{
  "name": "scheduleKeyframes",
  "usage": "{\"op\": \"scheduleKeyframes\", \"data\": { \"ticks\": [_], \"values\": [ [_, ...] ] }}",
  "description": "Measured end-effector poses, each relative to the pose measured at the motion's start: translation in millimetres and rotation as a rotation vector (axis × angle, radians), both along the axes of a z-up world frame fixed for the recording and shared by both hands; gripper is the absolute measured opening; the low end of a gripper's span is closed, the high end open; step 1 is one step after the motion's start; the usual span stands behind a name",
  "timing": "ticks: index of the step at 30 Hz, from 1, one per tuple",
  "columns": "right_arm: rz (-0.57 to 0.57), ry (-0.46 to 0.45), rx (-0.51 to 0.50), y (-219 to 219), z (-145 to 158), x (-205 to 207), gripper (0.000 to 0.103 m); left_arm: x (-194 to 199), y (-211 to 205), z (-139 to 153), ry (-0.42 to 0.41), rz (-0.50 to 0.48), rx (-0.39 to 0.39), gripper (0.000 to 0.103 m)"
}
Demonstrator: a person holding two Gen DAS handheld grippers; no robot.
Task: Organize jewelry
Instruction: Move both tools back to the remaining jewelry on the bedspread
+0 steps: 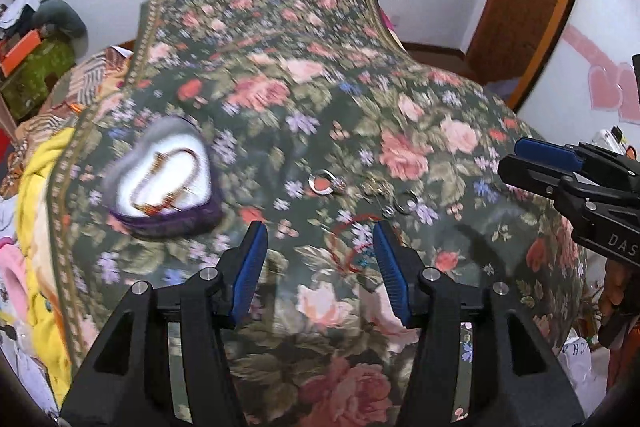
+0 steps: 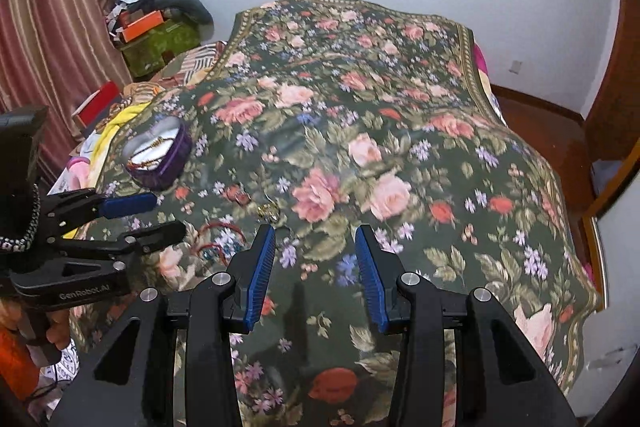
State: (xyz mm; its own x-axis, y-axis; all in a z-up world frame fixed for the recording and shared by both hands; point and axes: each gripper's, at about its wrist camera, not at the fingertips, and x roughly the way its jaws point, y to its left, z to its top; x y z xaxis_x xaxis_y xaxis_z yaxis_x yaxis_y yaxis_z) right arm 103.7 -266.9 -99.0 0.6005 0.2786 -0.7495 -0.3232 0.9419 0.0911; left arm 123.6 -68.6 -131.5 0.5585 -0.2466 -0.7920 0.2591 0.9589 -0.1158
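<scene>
Purple heart-shaped box (image 1: 160, 179) holds a gold chain (image 1: 168, 183) on white lining. I see small blurred rings (image 1: 323, 182) loose on the floral bedspread (image 1: 360, 107). Both my left gripper (image 1: 320, 251) and right gripper (image 2: 316, 259) have jaws apart, empty.

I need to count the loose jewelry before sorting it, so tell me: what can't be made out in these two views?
- Small metal pieces on the floral bedspread, left wrist view: blurred and tiny; rings or earrings, cannot tell.
- Red cord bracelet, left wrist view: its right part is hidden behind the left gripper finger.
- Gold chain in the heart-shaped box, right wrist view: too small to count strands.
- Gold piece, right wrist view: blurred.
</scene>
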Motion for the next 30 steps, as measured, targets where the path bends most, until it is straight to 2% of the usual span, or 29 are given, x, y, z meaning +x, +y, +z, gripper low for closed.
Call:
{"op": "scheduleKeyframes", "data": {
  "ticks": [3, 10, 14, 21, 25, 30],
  "values": [
    [0.001, 0.012, 0.001, -2.8, -4.3, -1.0, 0.038, 4.8, -8.5, -11.5, 0.038, -0.019, -0.007, 0.054],
    [0.023, 0.045, -0.009, 0.8, -15.8, 1.4, 0.038, 10.9, -32.4, -40.7, 0.098, -0.078, 0.043, 0.060],
    [0.053, 0.072, -0.011, 8.6, -24.8, 8.0, 0.038, 13.4, -37.1, -45.2, 0.074, -0.083, 0.055, 0.061],
    [0.098, 0.125, -0.020, 25.5, -40.5, 22.7, 0.038, 21.6, -30.5, -48.9, 0.066, -0.083, 0.009, 0.061],
    [0.126, 0.145, -0.036, 34.5, -48.0, 28.3, 0.038, 20.7, -28.8, -50.1, 0.047, -0.084, 0.038, 0.050],
    [0.152, 0.170, -0.040, 43.1, -55.0, 33.6, 0.038, 22.1, -21.4, -50.5, 0.046, -0.085, 0.038, 0.040]
  ]
}}
